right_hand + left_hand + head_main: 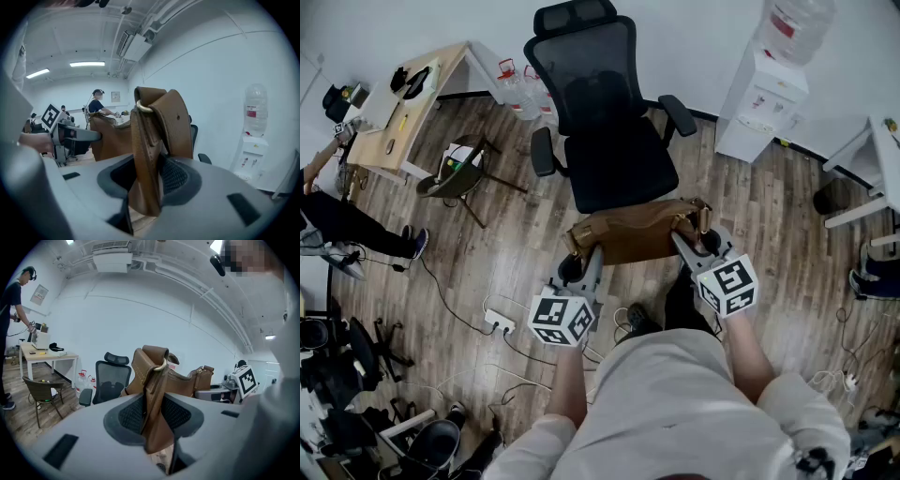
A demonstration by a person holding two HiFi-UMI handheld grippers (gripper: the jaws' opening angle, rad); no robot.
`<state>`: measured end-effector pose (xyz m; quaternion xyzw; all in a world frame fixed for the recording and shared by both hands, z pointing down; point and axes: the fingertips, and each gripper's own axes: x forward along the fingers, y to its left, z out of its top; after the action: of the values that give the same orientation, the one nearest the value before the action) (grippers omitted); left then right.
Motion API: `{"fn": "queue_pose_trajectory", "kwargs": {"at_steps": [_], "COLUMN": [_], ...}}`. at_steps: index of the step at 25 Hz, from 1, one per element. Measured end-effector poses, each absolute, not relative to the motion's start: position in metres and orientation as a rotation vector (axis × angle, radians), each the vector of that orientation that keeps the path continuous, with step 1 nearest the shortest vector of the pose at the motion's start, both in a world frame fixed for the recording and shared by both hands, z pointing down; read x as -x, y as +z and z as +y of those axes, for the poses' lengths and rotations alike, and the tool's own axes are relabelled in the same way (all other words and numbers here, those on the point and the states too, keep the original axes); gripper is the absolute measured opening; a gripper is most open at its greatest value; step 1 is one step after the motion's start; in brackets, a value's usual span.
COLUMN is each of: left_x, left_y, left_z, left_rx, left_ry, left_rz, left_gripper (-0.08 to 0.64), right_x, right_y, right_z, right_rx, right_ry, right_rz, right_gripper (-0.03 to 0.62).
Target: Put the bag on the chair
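A brown leather bag (636,234) hangs in the air between my two grippers, just in front of the black mesh office chair (605,141). My left gripper (577,255) is shut on the bag's left strap end (152,394), which stands pinched between the jaws. My right gripper (690,234) is shut on the right strap end (147,164). The bag's near edge lies over the front of the chair seat (619,169) in the head view. The chair also shows in the left gripper view as a black chair (108,380) behind the bag.
Water bottles (517,89) stand behind the chair on the left. A white water dispenser (766,94) is at the back right. A wooden desk (403,108) and a small chair (459,173) are at the left. A power strip (499,324) and cables lie on the wooden floor.
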<state>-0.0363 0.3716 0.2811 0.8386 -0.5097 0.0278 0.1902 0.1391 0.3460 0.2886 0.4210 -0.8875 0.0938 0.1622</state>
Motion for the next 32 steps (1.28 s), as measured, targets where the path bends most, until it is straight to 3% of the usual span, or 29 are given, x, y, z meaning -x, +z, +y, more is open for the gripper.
{"fn": "queue_pose_trajectory", "kwargs": {"at_steps": [32], "left_x": [0.027], "left_y": [0.291], "left_z": [0.385], "left_rx": [-2.332], "left_ry": [0.108], "left_rz": [-1.4], "left_gripper": [0.115], "right_x": [-0.149], "right_y": [0.302], "right_z": [0.36], "right_rx": [-1.19], "right_ry": [0.346], "right_rz": [-2.535], "right_gripper": [0.15]}}
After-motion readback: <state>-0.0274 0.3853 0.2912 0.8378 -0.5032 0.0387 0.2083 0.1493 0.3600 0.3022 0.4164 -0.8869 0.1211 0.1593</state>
